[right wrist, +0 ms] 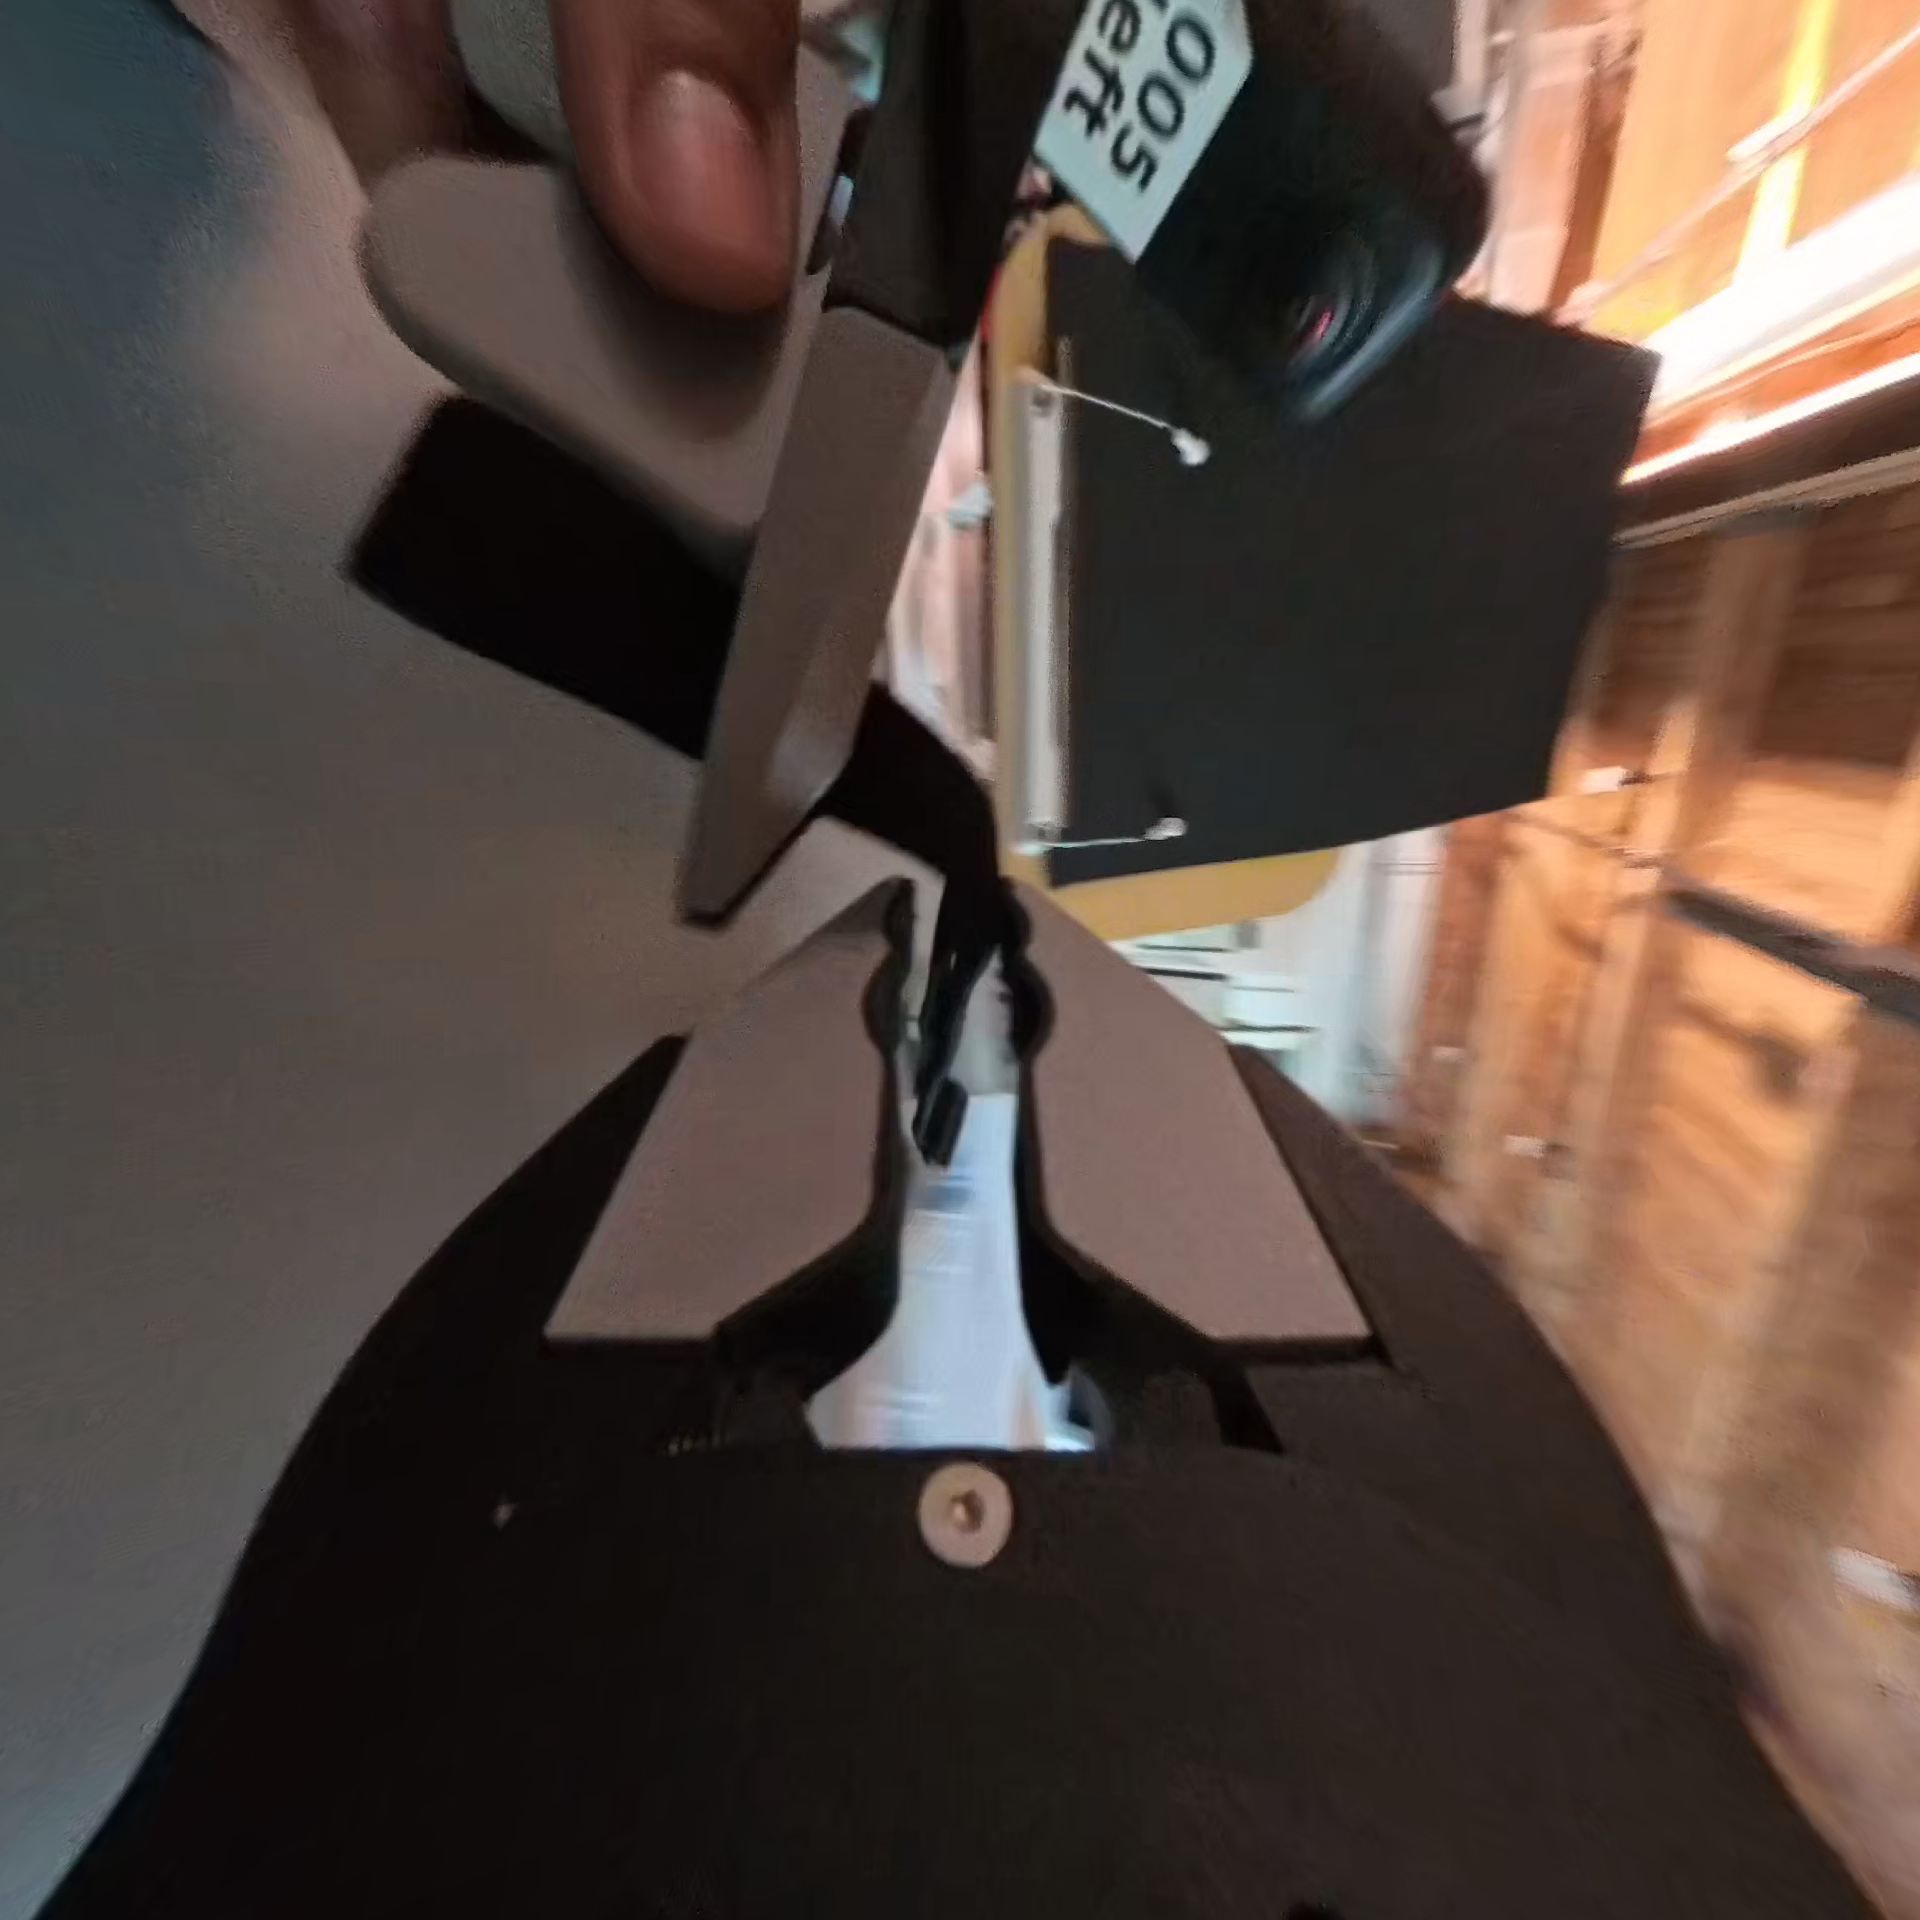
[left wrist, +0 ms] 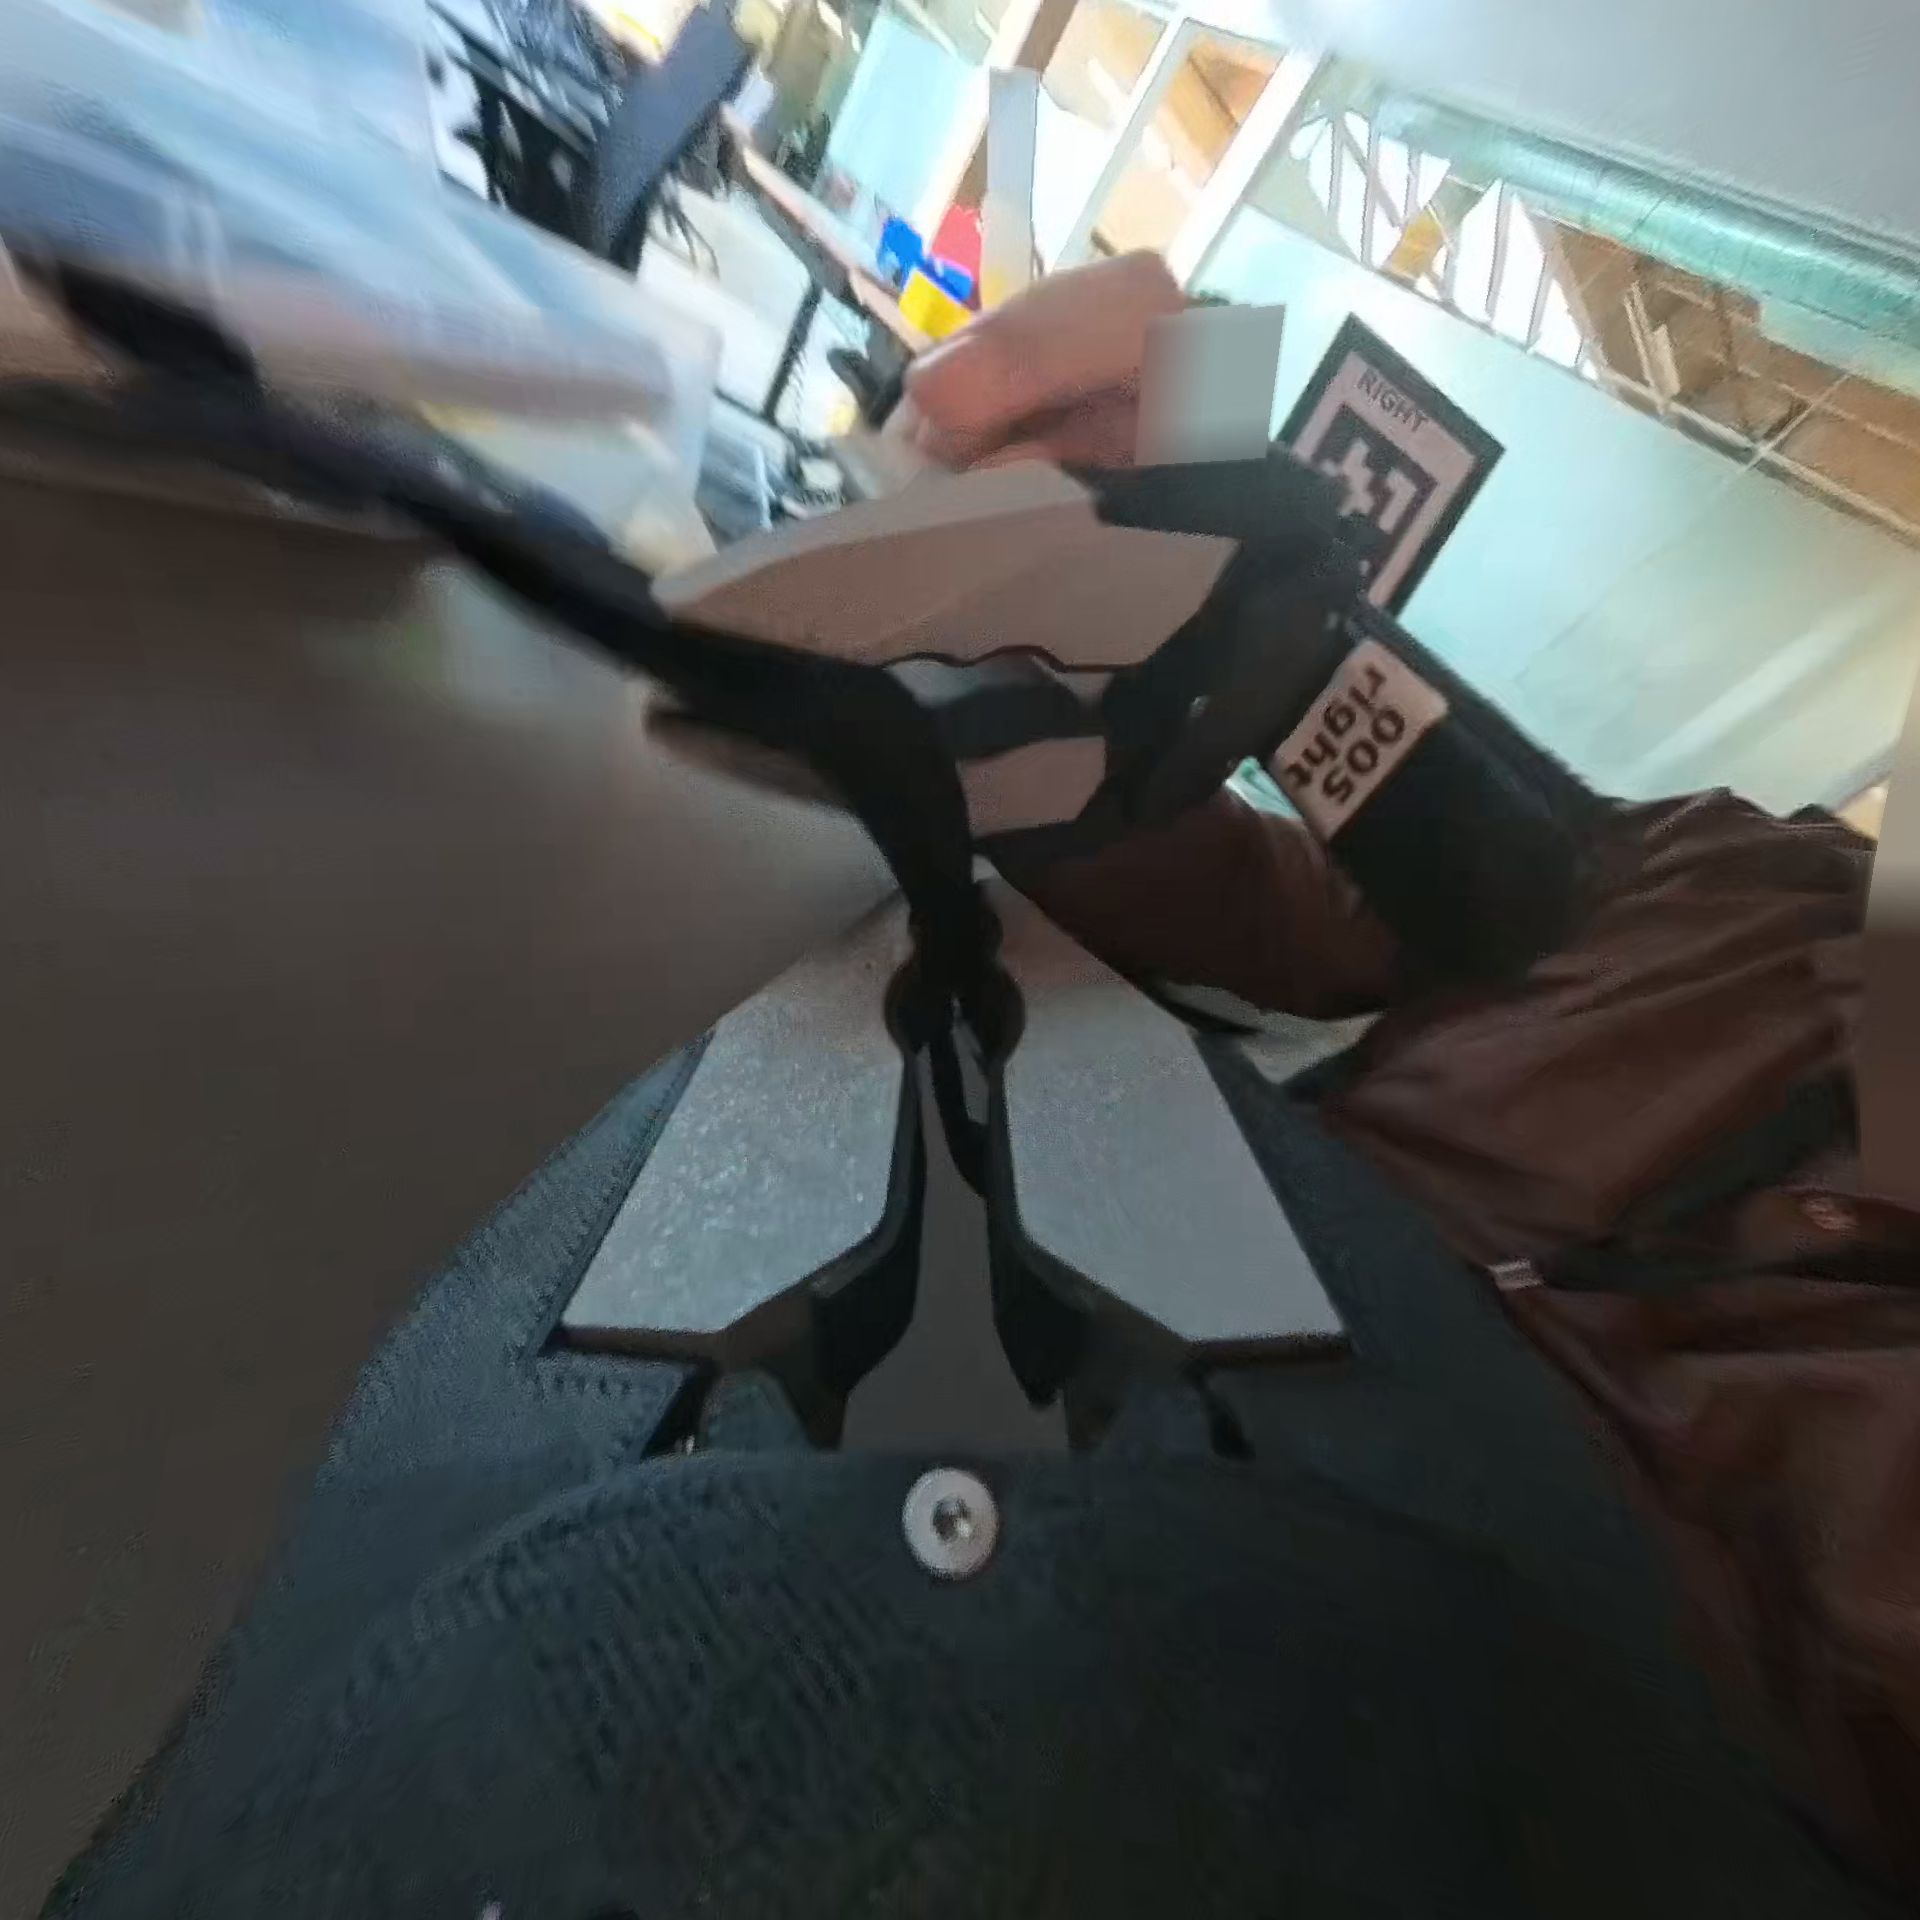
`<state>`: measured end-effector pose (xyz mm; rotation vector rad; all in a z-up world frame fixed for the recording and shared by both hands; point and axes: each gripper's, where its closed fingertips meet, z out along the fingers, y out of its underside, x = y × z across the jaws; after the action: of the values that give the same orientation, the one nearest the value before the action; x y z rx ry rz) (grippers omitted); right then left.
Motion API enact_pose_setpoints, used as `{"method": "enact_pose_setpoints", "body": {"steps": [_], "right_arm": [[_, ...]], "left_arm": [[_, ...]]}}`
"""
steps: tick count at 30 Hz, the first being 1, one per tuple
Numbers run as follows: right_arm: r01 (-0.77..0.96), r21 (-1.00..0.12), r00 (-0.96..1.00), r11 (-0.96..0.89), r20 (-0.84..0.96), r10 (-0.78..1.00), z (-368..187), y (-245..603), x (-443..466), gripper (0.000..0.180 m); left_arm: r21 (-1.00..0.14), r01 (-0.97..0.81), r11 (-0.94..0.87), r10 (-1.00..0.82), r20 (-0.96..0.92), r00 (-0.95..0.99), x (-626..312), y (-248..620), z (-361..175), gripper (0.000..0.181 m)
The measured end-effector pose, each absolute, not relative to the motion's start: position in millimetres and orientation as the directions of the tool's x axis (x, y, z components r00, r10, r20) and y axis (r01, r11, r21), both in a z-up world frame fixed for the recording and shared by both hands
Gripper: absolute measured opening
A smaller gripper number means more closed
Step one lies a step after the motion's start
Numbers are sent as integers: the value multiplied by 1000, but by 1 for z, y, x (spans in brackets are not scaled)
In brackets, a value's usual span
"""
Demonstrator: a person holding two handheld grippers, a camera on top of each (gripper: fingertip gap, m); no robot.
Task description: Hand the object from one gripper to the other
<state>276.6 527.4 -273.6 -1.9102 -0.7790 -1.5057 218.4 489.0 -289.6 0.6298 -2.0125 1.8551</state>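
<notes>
A thin black strap-like object (left wrist: 935, 831) runs between both grippers. In the left wrist view my left gripper (left wrist: 954, 992) is shut on its lower end. My right gripper (left wrist: 831, 675) lies across above it, grey fingers pointing left, jaws close together on the same object. In the right wrist view my right gripper (right wrist: 964, 966) has the black object (right wrist: 951, 1039) pinched at its fingertips, and a small black end hangs into the gap. A grey finger (right wrist: 800, 623) of the left gripper slants down just above. The picture is blurred.
A person's hand (left wrist: 1039, 364) and brown sleeve (left wrist: 1558, 1039) hold the right gripper; a thumb (right wrist: 686, 156) rests on the left one. A dark table (left wrist: 312, 935) lies to the left. Wooden shelving (right wrist: 1714, 831) is on the right. Desks and bins (left wrist: 935, 270) stand behind.
</notes>
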Motion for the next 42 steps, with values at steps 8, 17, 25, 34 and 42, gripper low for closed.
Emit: {"method": "enact_pose_setpoints", "body": {"steps": [8, 17, 25, 34, 42], "right_arm": [[607, -647, 732, -462, 682, 7, -254, 502, 253, 64], [134, -912, 990, -387, 138, 19, -259, 514, 244, 70], [-169, -971, 945, -172, -209, 251, -224, 525, 212, 47], [76, -993, 996, -89, 71, 55, -208, 516, 237, 0], [578, -741, 726, -341, 658, -198, -204, 495, 264, 1]], "left_arm": [[-963, -267, 34, -289, 246, -925, 233, 518, -264, 0], [-959, 173, 225, -505, -267, -821, 246, 515, -254, 0], [-888, 286, 361, -402, -425, -811, 230, 490, -273, 0], [-970, 38, 242, -492, -157, -856, 246, 497, -276, 43], [-999, 3, 43, -527, -25, -849, 250, 514, -248, 55]]}}
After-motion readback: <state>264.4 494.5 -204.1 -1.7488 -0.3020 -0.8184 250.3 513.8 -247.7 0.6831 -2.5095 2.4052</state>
